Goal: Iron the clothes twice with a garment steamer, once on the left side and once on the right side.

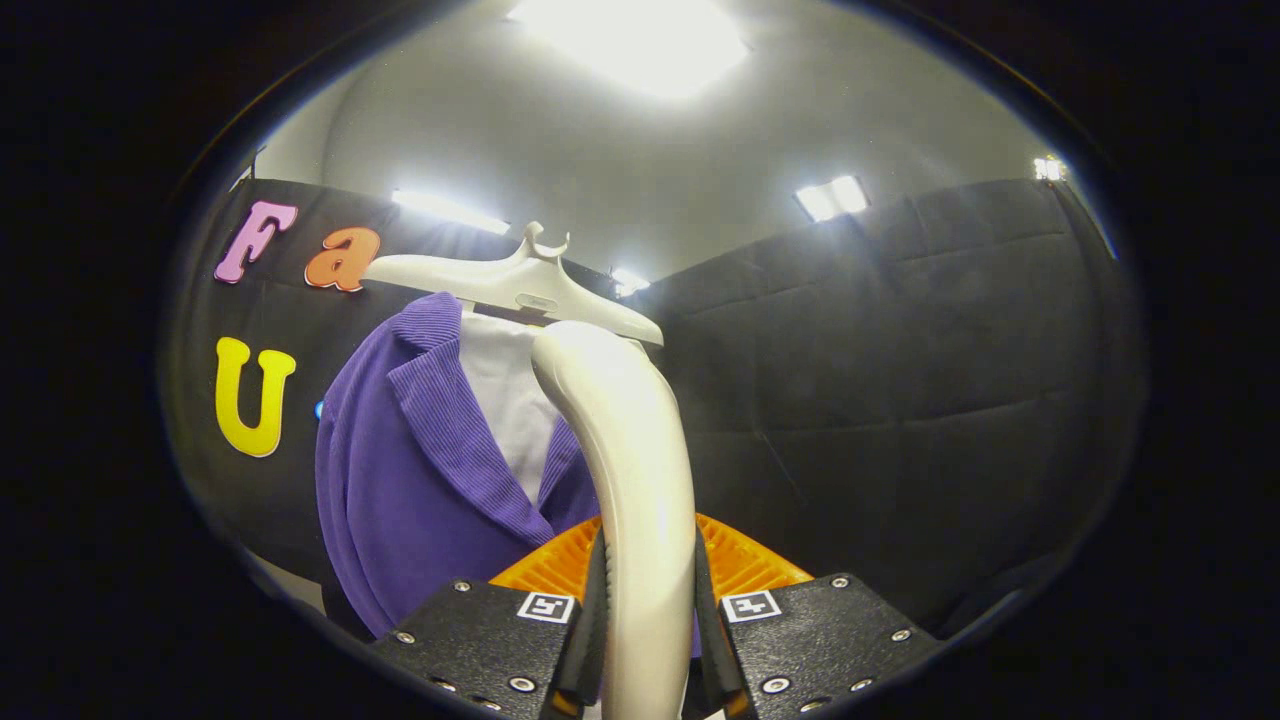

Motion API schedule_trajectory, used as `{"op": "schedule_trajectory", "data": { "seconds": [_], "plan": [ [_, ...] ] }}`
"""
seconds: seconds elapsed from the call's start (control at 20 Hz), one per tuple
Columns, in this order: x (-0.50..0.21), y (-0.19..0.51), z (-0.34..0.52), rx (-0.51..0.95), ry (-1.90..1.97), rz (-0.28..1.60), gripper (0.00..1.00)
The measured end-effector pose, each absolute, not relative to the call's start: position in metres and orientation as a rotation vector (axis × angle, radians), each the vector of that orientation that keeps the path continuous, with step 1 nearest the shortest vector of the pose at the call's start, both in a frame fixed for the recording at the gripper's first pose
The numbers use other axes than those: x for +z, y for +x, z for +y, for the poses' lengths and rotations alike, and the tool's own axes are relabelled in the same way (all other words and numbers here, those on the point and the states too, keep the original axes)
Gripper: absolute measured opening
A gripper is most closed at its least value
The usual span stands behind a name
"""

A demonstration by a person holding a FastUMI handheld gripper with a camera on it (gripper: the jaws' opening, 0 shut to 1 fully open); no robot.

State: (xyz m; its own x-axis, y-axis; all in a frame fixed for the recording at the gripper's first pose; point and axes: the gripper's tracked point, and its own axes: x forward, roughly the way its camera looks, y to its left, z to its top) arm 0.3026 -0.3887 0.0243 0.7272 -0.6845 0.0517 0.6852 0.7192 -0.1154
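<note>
A cream-white garment steamer (630, 470) rises between my fingers, its curved handle running up and its head bending toward the clothes. My gripper (648, 610) is shut on the steamer's handle, both orange-ribbed fingers (745, 560) pressing its sides. Just beyond the steamer hangs a purple corduroy jacket (400, 480) over a white shirt (505, 390), both on a white hanger (515, 280). The steamer head sits near the collar at the jacket's right half, hiding that side. Whether the head touches the cloth I cannot tell.
Black booth cloth (900, 380) stands behind and to the right of the jacket. Bright ceiling lights (640, 40) shine overhead. A pale strip of surface (285, 580) shows low beside the jacket's left edge.
</note>
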Motion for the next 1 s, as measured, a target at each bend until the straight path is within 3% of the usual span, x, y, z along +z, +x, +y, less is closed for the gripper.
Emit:
{"op": "schedule_trajectory", "data": {
  "seconds": [0.4,1.0],
  "plan": [
    [-0.007,0.35,-0.434,-0.778,-0.135,0.046,0.39],
    [-0.092,0.339,-0.435,-0.791,-0.133,0.173,0.39]
  ]
}}
